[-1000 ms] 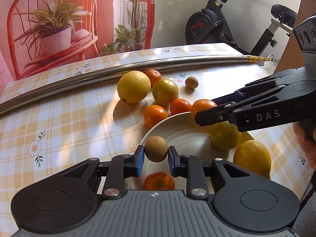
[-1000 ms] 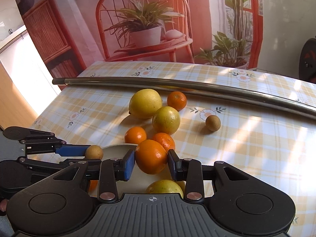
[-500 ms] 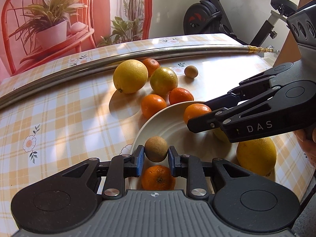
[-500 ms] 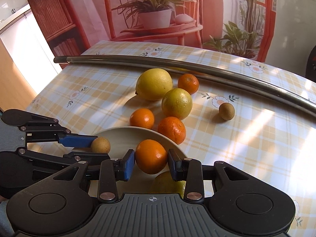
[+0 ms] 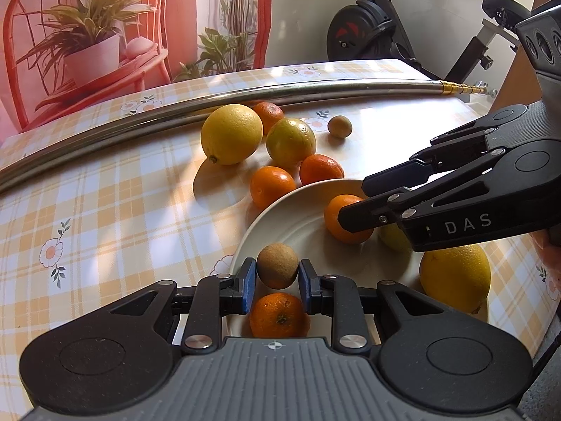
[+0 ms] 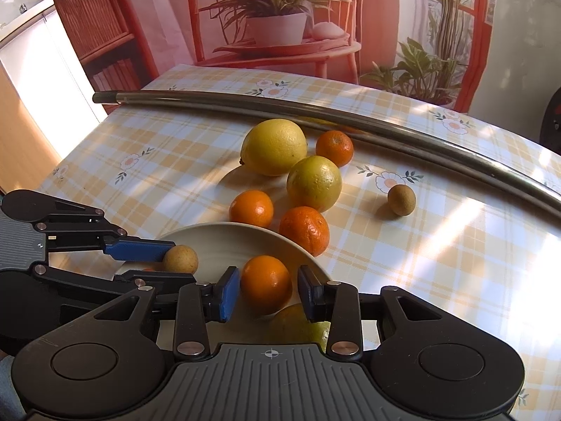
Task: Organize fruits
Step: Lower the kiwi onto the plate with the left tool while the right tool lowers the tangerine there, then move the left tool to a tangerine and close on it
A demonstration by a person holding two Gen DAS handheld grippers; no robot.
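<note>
My left gripper is shut on a small brown fruit and holds it over the white plate. My right gripper has opened: both pads stand a little apart from an orange that sits on the plate. The plate also holds another orange, a greenish citrus and a big yellow citrus. On the cloth lie a big lemon, a yellow-green citrus, three oranges and a second brown fruit.
A long metal pole lies across the far side of the checked tablecloth. An exercise bike stands behind the table. The table's right edge is close to the plate.
Both grippers came lower over the plate. My right gripper's jaws widened and let go of the orange, which now rests on the plate. The left stays shut on the brown fruit.
</note>
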